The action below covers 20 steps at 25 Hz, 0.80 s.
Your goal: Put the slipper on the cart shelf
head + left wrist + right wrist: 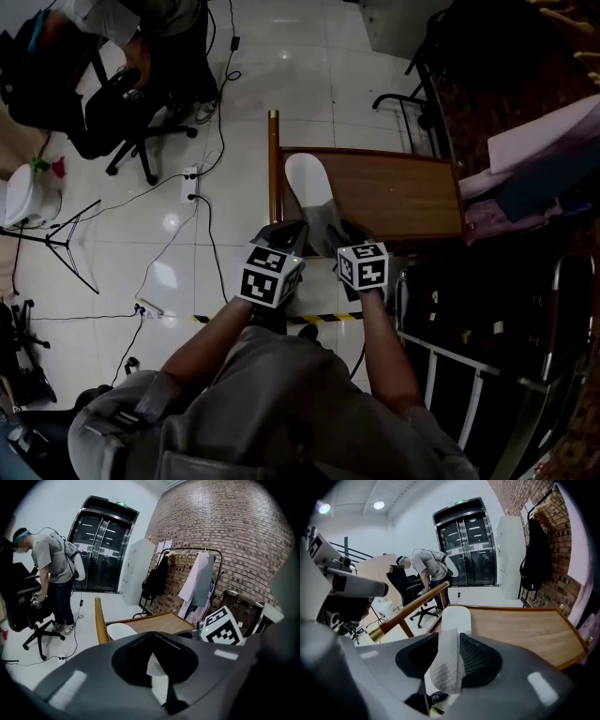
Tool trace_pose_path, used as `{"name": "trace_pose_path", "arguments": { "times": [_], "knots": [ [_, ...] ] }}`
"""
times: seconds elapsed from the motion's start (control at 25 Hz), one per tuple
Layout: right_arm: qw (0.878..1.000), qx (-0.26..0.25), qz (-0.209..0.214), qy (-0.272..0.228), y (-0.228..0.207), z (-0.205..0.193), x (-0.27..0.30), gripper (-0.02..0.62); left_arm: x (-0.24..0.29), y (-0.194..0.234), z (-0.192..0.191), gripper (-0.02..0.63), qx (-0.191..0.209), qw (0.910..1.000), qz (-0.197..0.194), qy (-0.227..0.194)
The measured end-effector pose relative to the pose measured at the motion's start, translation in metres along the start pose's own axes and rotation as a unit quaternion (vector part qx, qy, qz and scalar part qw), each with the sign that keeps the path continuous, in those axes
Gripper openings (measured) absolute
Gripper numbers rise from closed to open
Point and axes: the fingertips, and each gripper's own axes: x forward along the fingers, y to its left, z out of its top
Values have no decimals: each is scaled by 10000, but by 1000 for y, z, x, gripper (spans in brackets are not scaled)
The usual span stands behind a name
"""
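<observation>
A white slipper [308, 184] with a grey mesh strap lies on the left part of the wooden cart shelf [403, 192], toe pointing away from me. My left gripper [287, 232] is at the slipper's near end. In the left gripper view its jaws [152, 634] meet at the tips with a scrap of the strap behind them, and the white toe [121, 631] shows ahead. My right gripper [341, 234] is beside it. In the right gripper view its jaws [447, 639] stand apart with the mesh strap [447, 667] loose between them and the sole [456, 618] beyond.
A wooden handle rail [274, 169] runs along the shelf's left side. A person bends over an office chair [131, 103] at the far left, with cables and a tripod [66, 244] on the floor. A clothes rack [197, 573] stands by the brick wall. A metal frame [469, 375] is at my right.
</observation>
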Motion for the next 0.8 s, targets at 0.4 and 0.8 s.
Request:
{"name": "trace_pose_path", "arguments": {
  "times": [0.4, 0.8],
  "knots": [
    [9974, 85, -71, 710, -17, -17, 85, 123, 13, 33, 23, 8, -74, 9998, -147, 111],
    [9985, 83, -262, 467, -20, 10, 70, 11, 21, 38, 35, 8, 20, 9988, -465, 136]
  ]
}}
